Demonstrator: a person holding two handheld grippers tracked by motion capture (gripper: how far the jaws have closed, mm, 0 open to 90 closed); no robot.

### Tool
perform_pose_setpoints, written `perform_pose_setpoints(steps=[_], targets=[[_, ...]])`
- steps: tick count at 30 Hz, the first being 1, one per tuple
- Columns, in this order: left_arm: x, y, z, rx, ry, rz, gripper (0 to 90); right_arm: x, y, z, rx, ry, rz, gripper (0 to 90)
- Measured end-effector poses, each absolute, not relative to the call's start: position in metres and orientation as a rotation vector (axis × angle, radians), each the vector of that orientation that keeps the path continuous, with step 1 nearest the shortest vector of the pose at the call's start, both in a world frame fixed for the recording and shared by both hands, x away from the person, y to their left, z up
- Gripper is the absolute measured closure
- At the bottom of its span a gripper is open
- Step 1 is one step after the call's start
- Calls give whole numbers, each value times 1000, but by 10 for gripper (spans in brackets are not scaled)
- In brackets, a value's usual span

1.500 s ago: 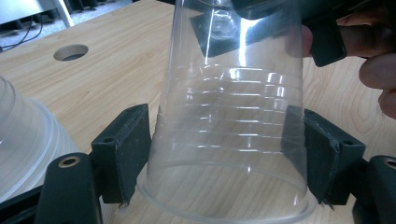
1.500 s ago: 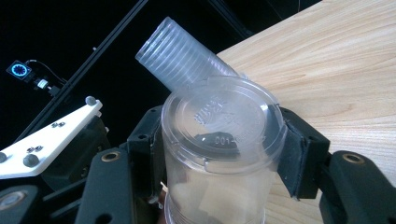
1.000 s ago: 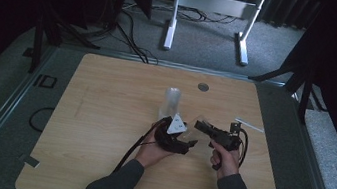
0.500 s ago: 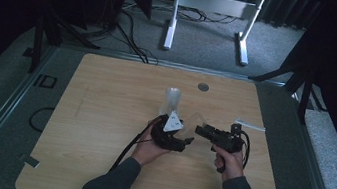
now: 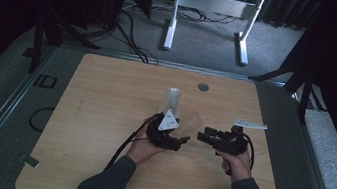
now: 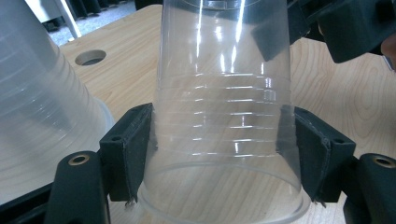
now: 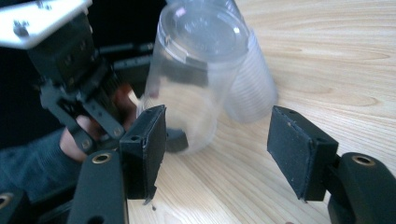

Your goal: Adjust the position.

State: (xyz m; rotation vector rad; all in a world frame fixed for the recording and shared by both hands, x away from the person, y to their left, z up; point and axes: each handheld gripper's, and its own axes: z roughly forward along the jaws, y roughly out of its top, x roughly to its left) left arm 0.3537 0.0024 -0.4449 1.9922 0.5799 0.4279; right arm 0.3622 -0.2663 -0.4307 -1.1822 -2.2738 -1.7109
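Since the earlier frame, the right hand-held gripper has been closing, empty; the left hand-held gripper view shows pads clamping a clear cup.

Both grippers are black: the left gripper, at the frame's centre, carries a grey three-cornered plate and a trailing black cable; the right gripper sits beside it. Dark grey sleeves cover both forearms.

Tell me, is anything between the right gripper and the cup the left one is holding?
Nothing visible. The right gripper has its jaws apart, just closing, with only bare table between them and the clear cup. The left gripper clamps that cup near its rim, and the cup stack stands behind it.
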Motion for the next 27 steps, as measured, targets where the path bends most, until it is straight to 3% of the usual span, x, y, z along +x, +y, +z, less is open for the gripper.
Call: perform_pose_setpoints(steps=[27], targets=[[355,4,-441,2077,490,406,287,359,-271,-411,-1087,-2852,-1280,401]])
